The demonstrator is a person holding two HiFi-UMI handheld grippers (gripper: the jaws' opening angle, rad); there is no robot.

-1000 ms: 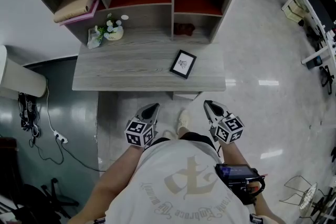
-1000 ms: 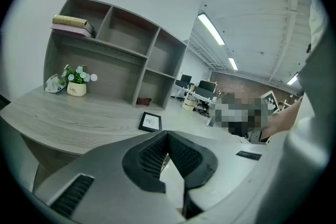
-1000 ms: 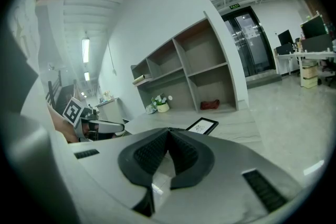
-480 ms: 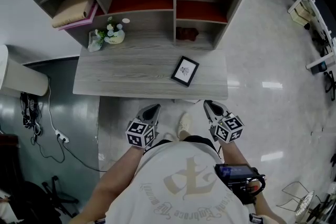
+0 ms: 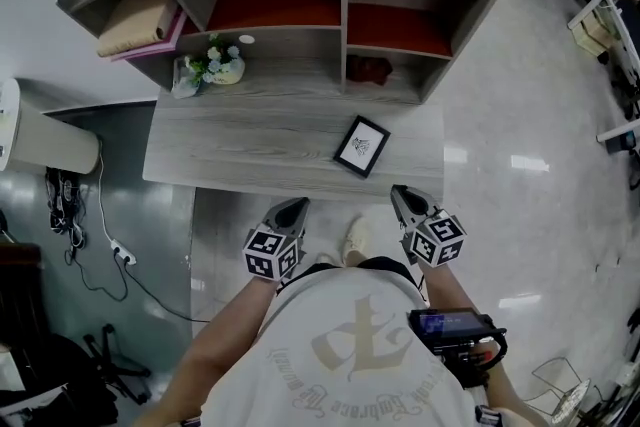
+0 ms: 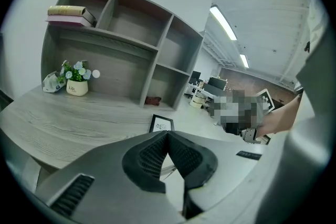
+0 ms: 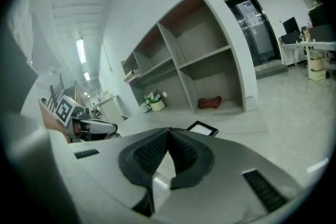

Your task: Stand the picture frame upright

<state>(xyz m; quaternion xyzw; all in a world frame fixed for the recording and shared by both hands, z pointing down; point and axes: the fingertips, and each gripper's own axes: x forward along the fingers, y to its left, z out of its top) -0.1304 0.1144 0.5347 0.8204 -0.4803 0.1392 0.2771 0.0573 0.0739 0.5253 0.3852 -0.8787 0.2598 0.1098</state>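
The black-edged rectangular picture frame (image 5: 361, 146) lies flat on the grey wood-grain counter (image 5: 230, 140), near its front edge, its long axis running away from the person and leaning slightly right. Both grippers hang short of that edge, jaws closed on nothing. The right gripper (image 5: 399, 194) is nearer, with the frame ahead and slightly to its left; the left gripper (image 5: 296, 206) is farther off

Your left gripper (image 6: 168, 135) hides the picture frame's (image 6: 161, 123) near edge; its drawing is too small for you to read.
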